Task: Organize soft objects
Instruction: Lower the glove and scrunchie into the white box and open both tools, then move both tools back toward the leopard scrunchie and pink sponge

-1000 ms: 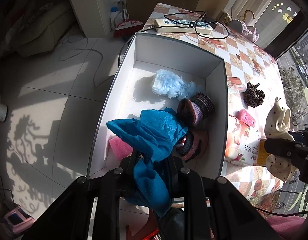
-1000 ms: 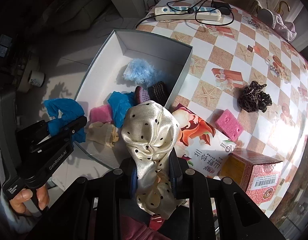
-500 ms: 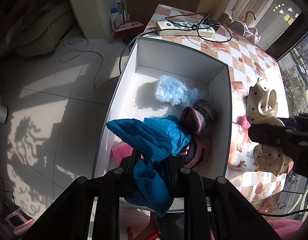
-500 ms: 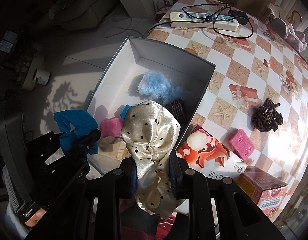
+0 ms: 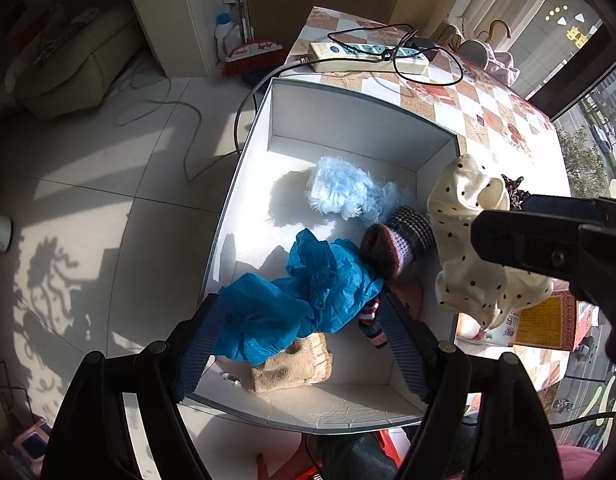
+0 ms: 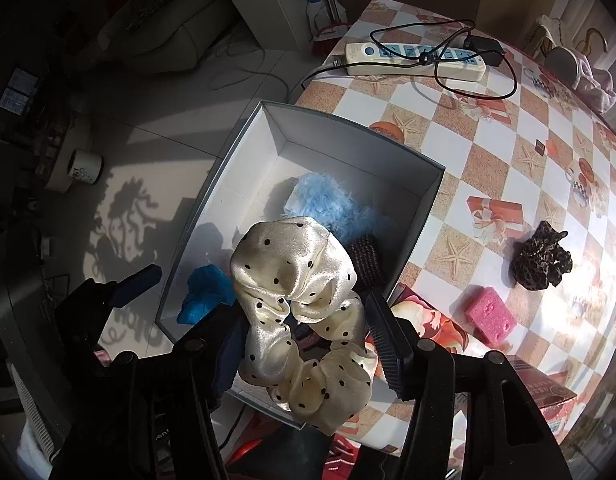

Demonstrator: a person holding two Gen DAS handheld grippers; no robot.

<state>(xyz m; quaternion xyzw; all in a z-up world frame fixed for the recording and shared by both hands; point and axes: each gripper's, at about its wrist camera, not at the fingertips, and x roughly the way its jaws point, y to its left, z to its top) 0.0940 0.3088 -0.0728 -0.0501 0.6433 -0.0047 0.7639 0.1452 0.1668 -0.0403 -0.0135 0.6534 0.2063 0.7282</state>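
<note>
My left gripper (image 5: 299, 342) hangs over the near end of the white box (image 5: 243, 168); its jaws are opening, and the crumpled blue cloth (image 5: 303, 300) sags loose between them onto the box's contents. My right gripper (image 6: 308, 342) is above the box's right wall; its jaws are opening too, with the cream black-dotted scrunchie (image 6: 303, 308) loose between them. In the left wrist view that scrunchie (image 5: 468, 248) hangs over the box's right side. In the box lie a light blue fluffy piece (image 5: 344, 192), a striped knitted piece (image 5: 400, 240) and a beige knitted piece (image 5: 295, 364).
On the checkered table (image 6: 508, 152) lie a pink sponge (image 6: 490, 314), a dark scrunchie (image 6: 542, 258), a printed carton (image 6: 432, 320) and a power strip (image 6: 416, 60) with its cable. An orange box (image 5: 544, 320) stands at the right. Tiled floor lies left of the box.
Both grippers' jaws have spread wide, letting go of the blue cloth and the cream scrunchie. The right gripper has moved left, over the box. The blue cloth has sagged into the box.
</note>
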